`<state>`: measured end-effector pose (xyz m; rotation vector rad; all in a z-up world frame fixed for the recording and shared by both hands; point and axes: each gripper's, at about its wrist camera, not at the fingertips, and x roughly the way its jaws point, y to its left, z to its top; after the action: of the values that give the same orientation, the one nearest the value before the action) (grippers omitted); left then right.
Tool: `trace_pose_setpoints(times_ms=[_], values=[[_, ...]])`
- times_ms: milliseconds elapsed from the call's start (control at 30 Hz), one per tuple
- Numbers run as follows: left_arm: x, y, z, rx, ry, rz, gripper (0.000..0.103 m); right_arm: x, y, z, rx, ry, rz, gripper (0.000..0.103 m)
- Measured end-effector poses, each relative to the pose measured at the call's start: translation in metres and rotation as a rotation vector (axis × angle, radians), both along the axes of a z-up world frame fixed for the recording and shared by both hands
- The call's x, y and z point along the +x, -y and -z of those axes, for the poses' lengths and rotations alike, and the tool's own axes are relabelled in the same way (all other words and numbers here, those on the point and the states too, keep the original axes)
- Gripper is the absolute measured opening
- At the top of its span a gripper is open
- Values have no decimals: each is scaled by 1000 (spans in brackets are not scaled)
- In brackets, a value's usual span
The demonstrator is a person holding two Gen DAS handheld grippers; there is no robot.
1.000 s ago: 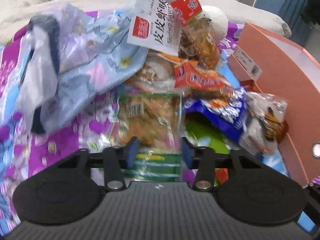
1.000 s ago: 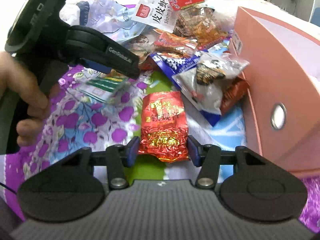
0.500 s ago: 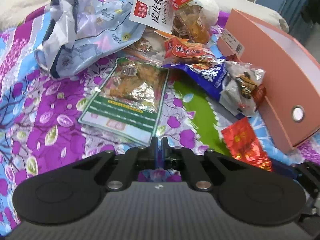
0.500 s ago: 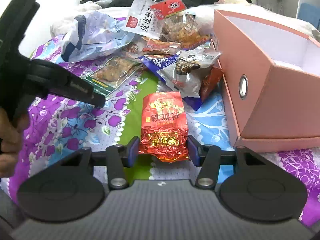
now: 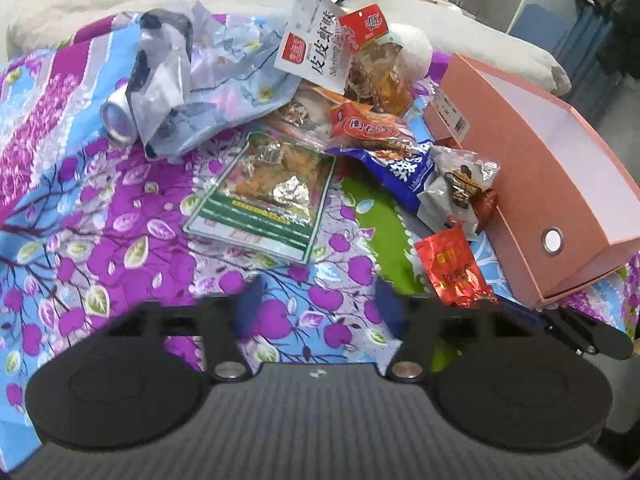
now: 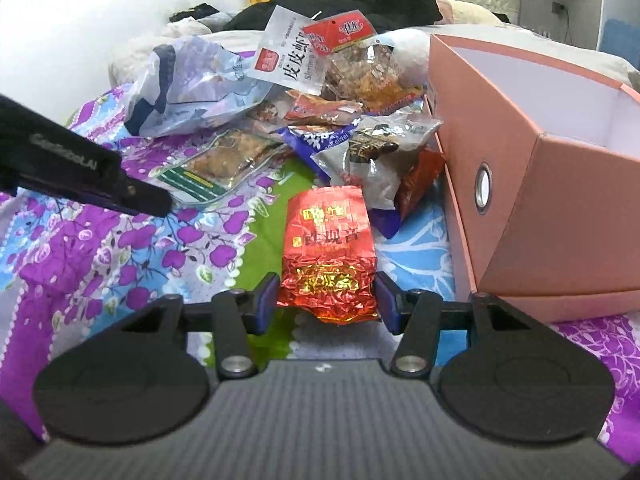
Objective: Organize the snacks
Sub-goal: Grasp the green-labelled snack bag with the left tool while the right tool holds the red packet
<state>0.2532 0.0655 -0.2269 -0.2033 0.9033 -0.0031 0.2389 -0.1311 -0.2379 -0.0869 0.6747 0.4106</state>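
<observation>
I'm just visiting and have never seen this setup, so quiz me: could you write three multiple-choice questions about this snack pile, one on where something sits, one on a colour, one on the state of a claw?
1. Where does the red foil packet lie in the right wrist view?
A. Inside the box
B. On the bedspread, its near end between the right claw's fingers
C. On top of the snack heap

2. What colour is the open box outside?
A. Pink
B. Green
C. Black

3. How does the left claw stand?
A. Shut on the green-edged packet
B. Shut with nothing in it
C. Open, nothing between its fingers

Answers:
1 B: the packet's crinkled near end sits between the right claw fingers, beside the box.
2 A: its outer walls are salmon pink, the inside white.
3 C: its jaws have just been opening, and only the flowered bedspread shows between them; the green-edged packet lies apart, farther off.
</observation>
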Motion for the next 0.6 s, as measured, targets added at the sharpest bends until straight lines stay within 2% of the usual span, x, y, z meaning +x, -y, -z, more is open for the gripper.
trace_pose_setpoints(times_ms=[133, 167, 267, 400, 500, 600], values=[[9, -5, 2, 42, 39, 7, 81, -1, -1, 4, -5, 18, -3, 55], [13, -8, 3, 44, 45, 6, 87, -1, -2, 5, -8, 19, -4, 55], [28, -17, 9, 30, 47, 44, 91, 2, -2, 9, 12, 23, 11, 55], [52, -27, 21, 68, -8, 44, 98, 9, -4, 18, 27, 6, 17, 77], [63, -31, 30, 70, -18, 97, 99, 13, -3, 18, 60, 12, 37, 78], [78, -30, 36, 116, -24, 140, 100, 12, -8, 22, 40, 39, 34, 80]])
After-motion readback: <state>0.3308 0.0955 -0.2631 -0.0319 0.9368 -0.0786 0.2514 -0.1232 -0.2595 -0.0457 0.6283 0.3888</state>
